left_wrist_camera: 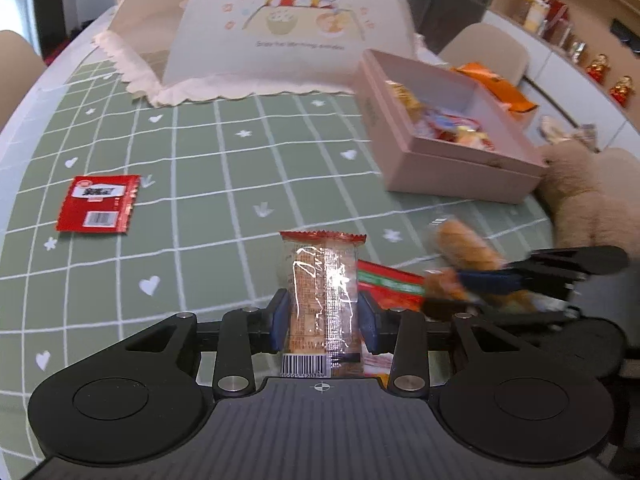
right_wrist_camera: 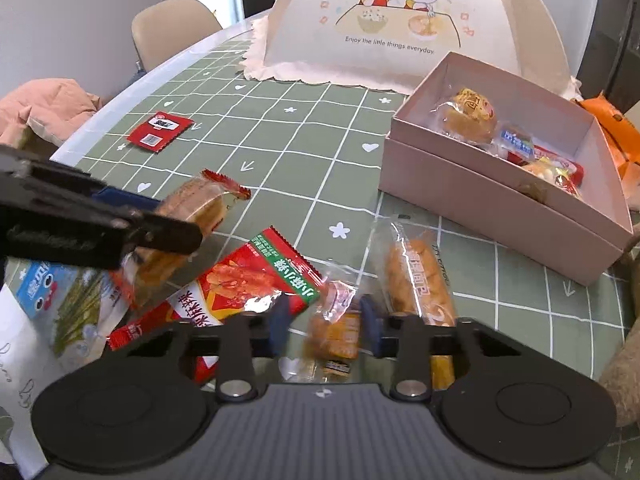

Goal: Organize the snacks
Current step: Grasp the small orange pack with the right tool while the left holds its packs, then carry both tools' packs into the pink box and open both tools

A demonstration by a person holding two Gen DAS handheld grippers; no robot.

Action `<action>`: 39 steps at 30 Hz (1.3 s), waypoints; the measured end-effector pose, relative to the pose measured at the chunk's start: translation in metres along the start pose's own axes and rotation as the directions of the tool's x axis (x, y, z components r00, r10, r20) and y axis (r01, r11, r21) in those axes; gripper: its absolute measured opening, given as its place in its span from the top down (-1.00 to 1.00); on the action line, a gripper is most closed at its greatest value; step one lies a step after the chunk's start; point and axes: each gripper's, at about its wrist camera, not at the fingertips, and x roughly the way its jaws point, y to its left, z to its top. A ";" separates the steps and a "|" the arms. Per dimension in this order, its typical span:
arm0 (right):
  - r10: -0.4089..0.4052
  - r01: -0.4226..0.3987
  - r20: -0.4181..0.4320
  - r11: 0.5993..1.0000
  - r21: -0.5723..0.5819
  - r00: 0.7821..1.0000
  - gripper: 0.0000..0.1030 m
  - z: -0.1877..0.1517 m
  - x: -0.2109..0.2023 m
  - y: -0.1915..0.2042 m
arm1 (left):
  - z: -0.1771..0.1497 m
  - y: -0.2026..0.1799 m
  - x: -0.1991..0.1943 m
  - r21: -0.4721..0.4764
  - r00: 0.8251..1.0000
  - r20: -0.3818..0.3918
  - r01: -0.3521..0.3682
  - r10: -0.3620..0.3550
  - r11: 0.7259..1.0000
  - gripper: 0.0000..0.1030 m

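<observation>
My left tool [left_wrist_camera: 323, 316] grips a clear-wrapped biscuit packet [left_wrist_camera: 322, 300] above the table [left_wrist_camera: 224, 168]. My right tool [right_wrist_camera: 326, 324] straddles a small cracker packet [right_wrist_camera: 334, 328], its grip not yet confirmed. Next: carry both to the pink box [right_wrist_camera: 496, 208].

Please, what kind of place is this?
Probably a home dining room: a table with a green checked tablecloth, a mesh food cover on it, dining chairs, and display shelves behind.
</observation>
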 end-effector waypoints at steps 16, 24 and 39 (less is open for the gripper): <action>-0.122 0.090 0.233 0.986 0.143 0.965 0.63 -0.001 -0.127 -0.068 | 0.120 -0.087 -0.048 0.138 0.929 0.264 0.230 -0.259 0.963 0.18; -0.214 0.172 0.220 0.966 0.195 0.952 0.63 0.007 -0.138 -0.090 | 0.164 -0.083 0.030 0.008 0.914 0.263 0.319 -0.310 0.948 0.16; -0.174 0.056 0.294 0.927 0.371 0.940 0.15 0.110 -0.096 -0.165 | 0.048 0.030 0.011 -0.146 0.986 0.070 0.158 -0.149 0.977 0.16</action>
